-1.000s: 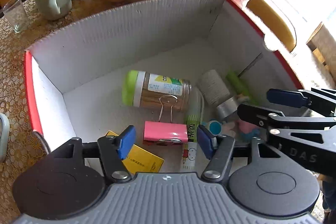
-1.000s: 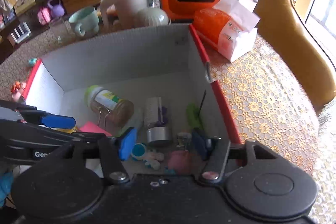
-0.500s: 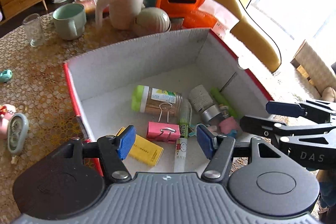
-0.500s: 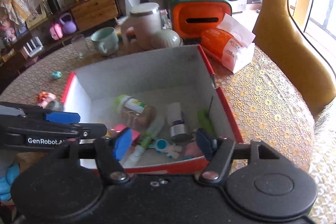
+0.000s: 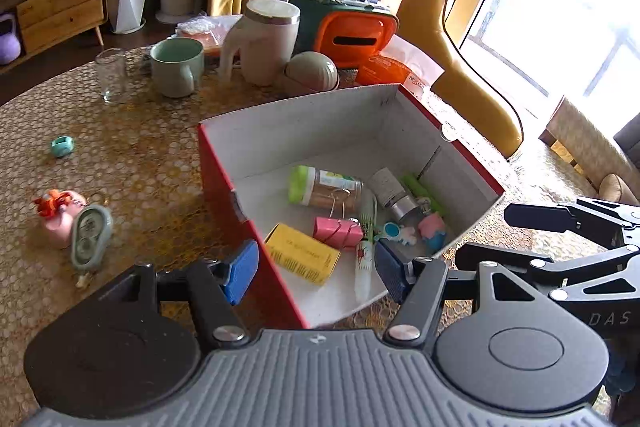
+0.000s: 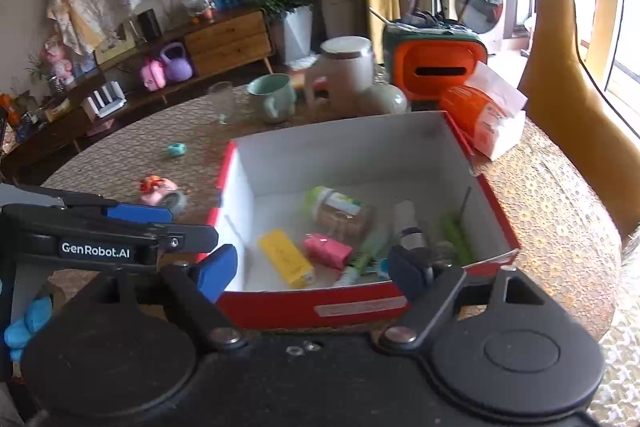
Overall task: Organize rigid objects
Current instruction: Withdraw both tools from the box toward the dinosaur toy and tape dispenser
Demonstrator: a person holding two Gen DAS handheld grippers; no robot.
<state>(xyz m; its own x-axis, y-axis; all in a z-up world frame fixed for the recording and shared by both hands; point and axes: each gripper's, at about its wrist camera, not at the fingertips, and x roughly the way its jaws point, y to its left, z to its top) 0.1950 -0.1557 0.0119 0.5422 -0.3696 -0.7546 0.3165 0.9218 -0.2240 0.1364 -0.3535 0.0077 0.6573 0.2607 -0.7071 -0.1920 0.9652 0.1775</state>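
A red cardboard box with white inside walls (image 5: 224, 163) is seen on the round table covered with a gold lace cloth (image 5: 140, 155). Inside the box several small things are lying: a clear jar with a green lid (image 5: 320, 185) on its side, a pink binder clip (image 5: 338, 231) just beside it, a flat yellow box (image 5: 302, 253) nearer to the front corner, a white and green glue pen (image 5: 365, 247), a small silver cylinder (image 5: 394, 193) and a green stick (image 5: 422, 189) near the right wall, and some small pink and blue pieces (image 5: 430, 229).

The left gripper (image 5: 312, 271) is held above the near corner of the box; its 2 blue pads stand apart and nothing is between them. The right gripper (image 6: 306, 269) is held in front of the near red wall; its jaws are opening, and nothing is gripped between them.

Outside the box, to its left on the cloth, 3 things are lying: a small teal ring (image 5: 62, 146), a pink toy with an orange top (image 5: 60, 213) and a grey-green oval case (image 5: 90, 239), which touches the pink toy. Behind the box a pale green mug (image 5: 176, 73), a clear drinking glass (image 5: 112, 75) and a beige lidded jug (image 5: 266, 43) are standing.
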